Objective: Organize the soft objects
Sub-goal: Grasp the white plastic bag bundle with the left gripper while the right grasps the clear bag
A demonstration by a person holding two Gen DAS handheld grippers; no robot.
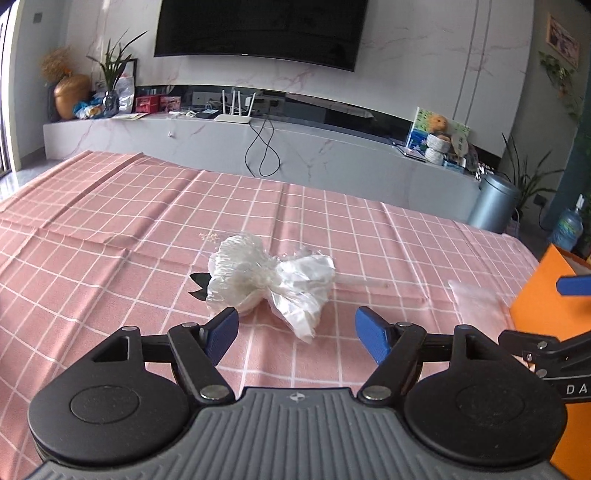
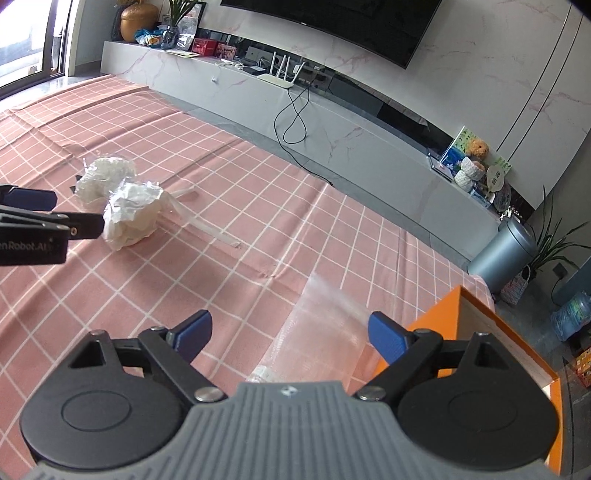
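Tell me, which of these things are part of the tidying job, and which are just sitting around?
Job: crumpled white plastic bundle, flat clear bag, orange box, both open grippers.
Lying about: television, router, grey bin.

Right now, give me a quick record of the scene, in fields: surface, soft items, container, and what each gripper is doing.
surface: pink checked tablecloth
soft item one: white crumpled bundle in clear wrap, lying on the cloth just ahead of the left gripper
soft item two: flat clear plastic bag, beside the orange box, in front of the right gripper
container: orange box, open top, at the cloth's right edge
left gripper: open, holding nothing
right gripper: open, holding nothing
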